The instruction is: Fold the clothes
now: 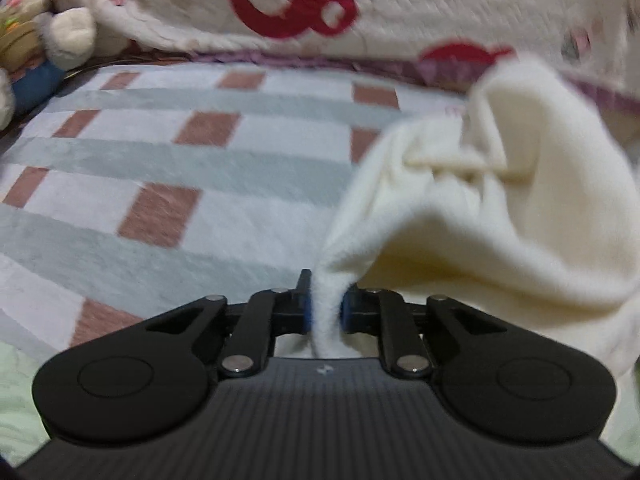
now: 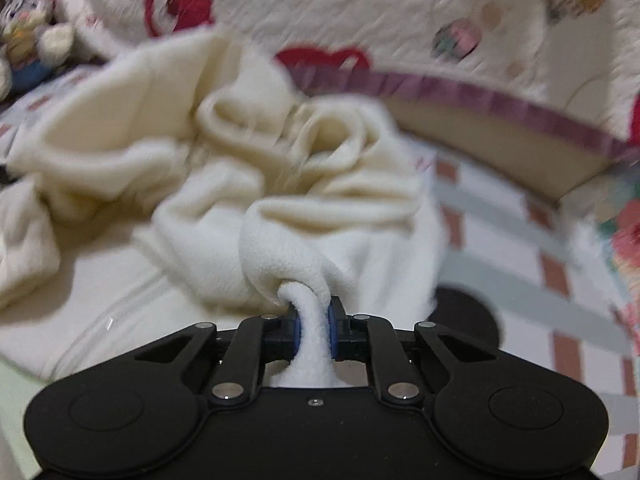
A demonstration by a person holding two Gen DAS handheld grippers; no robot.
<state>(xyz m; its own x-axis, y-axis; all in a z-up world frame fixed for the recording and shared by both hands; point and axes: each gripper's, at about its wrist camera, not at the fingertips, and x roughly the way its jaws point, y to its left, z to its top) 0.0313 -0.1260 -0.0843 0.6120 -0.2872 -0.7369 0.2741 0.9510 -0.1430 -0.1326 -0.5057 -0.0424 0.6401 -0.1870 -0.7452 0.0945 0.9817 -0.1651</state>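
My left gripper (image 1: 326, 308) was pinched on a bunched edge of the cream fleece garment (image 1: 500, 208), with a tongue of cloth squeezed between the blue pads and trailing back toward the body of the tool. My right gripper (image 2: 314, 326) was likewise pressed onto a twisted rope of the same fleece garment (image 2: 248, 168). The garment lay mostly in a crumpled heap over the checked bedspread (image 1: 192, 168), partly lifted between my two grips; what looked like a zipper line ran along its flat lower portion in the right wrist view. Both views were smeared, consistent with motion.

Hazards, as I judged them:

1. Each grip held a gathered wad, not a single flat edge. Under tension the layers could slide and one side could drop out.
2. The right-hand twist could carry into the spread cloth and leave a skewed or wrinkled panel.
3. The heaped middle could drag on the bedspread and pull it out of line.
4. The patterned quilt (image 1: 420, 8) and the plush toy (image 1: 60, 36) lay near the far edge; a wide swing could catch them.
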